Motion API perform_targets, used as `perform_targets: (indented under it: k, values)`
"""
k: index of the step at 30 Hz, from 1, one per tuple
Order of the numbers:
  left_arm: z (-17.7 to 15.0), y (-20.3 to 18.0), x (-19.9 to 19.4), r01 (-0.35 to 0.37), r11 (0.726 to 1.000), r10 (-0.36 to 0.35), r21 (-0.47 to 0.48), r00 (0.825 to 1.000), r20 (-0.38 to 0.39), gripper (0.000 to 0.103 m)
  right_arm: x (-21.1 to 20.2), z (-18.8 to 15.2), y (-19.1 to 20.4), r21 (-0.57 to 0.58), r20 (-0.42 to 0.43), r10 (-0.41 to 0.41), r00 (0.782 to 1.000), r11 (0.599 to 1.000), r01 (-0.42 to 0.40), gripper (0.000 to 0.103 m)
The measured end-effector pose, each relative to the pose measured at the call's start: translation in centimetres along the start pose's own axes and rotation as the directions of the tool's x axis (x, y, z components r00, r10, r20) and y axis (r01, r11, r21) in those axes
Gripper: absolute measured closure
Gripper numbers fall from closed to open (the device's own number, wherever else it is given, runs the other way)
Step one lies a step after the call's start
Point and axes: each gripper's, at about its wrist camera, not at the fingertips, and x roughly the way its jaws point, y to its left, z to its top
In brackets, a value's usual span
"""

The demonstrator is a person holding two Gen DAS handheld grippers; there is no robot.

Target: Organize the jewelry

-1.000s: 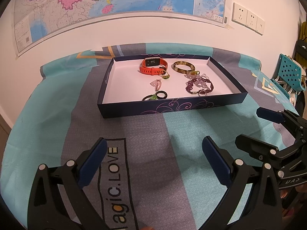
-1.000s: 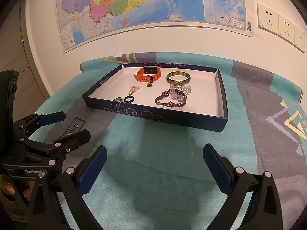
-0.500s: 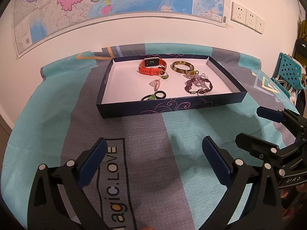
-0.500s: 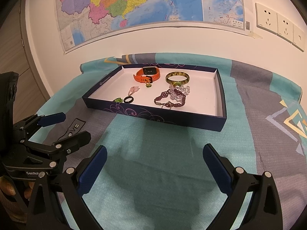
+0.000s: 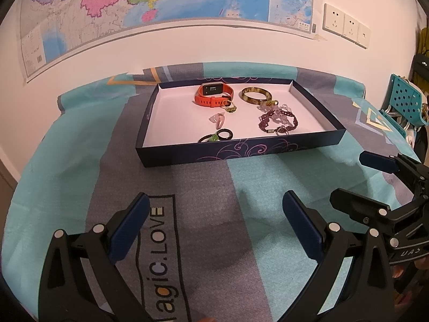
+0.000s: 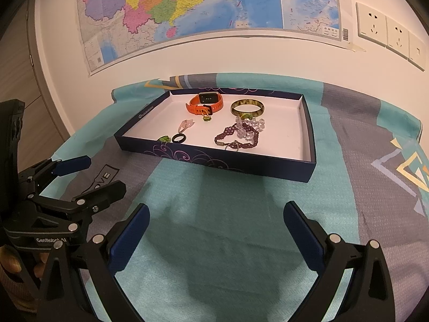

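Observation:
A dark blue tray [image 5: 241, 153] [image 6: 214, 162] with a white floor lies on the patterned cloth. In it are an orange smartwatch [image 5: 213, 95] [image 6: 205, 103], a tortoiseshell bangle [image 5: 256, 95] [image 6: 247, 108], a purple bead bracelet [image 5: 278, 123] [image 6: 237, 136], clear beads [image 6: 250, 127], a pink piece [image 5: 217, 119] [image 6: 186, 125], a black ring [image 5: 224, 134] [image 6: 178, 138] and a green piece [image 5: 213, 138] [image 6: 164, 139]. My left gripper [image 5: 215, 220] [image 6: 88, 174] and right gripper [image 6: 215, 228] [image 5: 356, 179] hover open and empty in front of the tray.
The cloth [image 5: 67, 161] is teal and grey with printed letters [image 5: 158, 244] near the left gripper. A map [image 5: 134, 5] and wall sockets [image 5: 346, 25] are behind the table. A teal perforated chair [image 5: 405, 99] stands at the far right.
Both grippers have drifted very slightly; the tray sits a touch lower in the left view. Nothing was taken hold of or let go.

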Motion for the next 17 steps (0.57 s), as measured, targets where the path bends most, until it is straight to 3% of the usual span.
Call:
perform_targets:
  k: [8, 17]
  values:
    - [-0.1, -0.4, -0.3, -0.004, 1.000, 0.003, 0.022, 0.999, 0.032, 0.006, 0.1, 0.0, 0.1, -0.008, -0.004, -0.005, 1.000, 1.000, 0.005, 0.007]
    - [-0.1, 0.4, 0.9, 0.004, 1.000, -0.004, -0.007, 0.999, -0.039, 0.006, 0.1, 0.0, -2.4, -0.047, -0.039, -0.079, 0.996, 0.996, 0.077, 0.006]
